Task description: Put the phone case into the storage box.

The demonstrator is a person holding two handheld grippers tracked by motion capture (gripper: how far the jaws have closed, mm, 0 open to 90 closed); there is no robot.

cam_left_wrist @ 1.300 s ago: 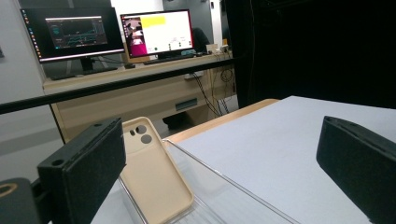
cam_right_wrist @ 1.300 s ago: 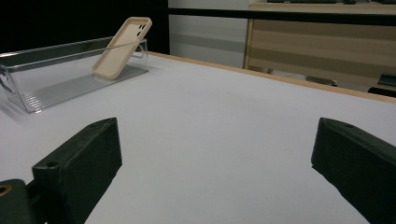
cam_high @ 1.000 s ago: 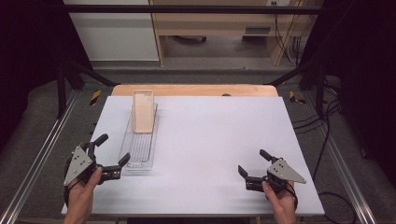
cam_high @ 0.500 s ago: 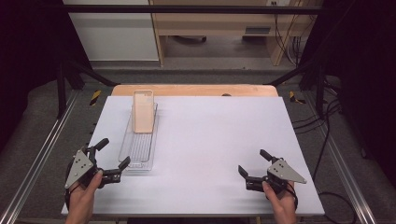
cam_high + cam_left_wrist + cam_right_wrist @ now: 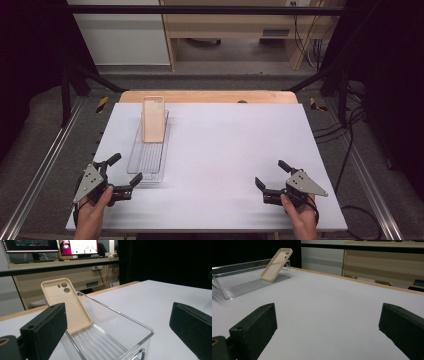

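Observation:
A beige phone case leans tilted against the far end of a clear plastic tray at the table's left. My left gripper is open at the front left, just at the tray's near end, nothing between its jaws. My right gripper is open at the front right, over bare table, holding nothing.
The white table top has a wooden strip along its far edge. Metal rails run down both sides. A wooden desk and cables stand beyond the table.
My left gripper has slid a little toward the table's front edge and turned slightly; the right gripper, tray and phone case have stayed put.

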